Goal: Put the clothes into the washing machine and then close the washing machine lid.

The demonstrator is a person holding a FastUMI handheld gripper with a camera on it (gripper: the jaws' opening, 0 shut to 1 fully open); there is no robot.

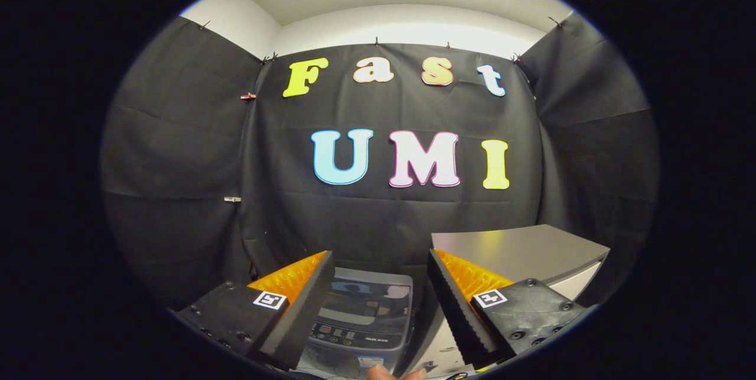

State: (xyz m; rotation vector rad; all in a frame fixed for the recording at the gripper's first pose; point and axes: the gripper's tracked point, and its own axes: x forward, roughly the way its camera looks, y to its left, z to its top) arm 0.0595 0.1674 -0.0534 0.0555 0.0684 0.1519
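Between my two fingers and just ahead of them, the washing machine [361, 315] is sitting low, so I am looking down at it past the gripper [378, 309], whose fingers are standing wide apart with nothing held between them. I am judging its lid to be down, though reflections are making that hard to tell. Just beside it on the right, a grey desk [520, 250] is rising higher. I am not making out any clothes yet, so I am expecting to go looking for them first.
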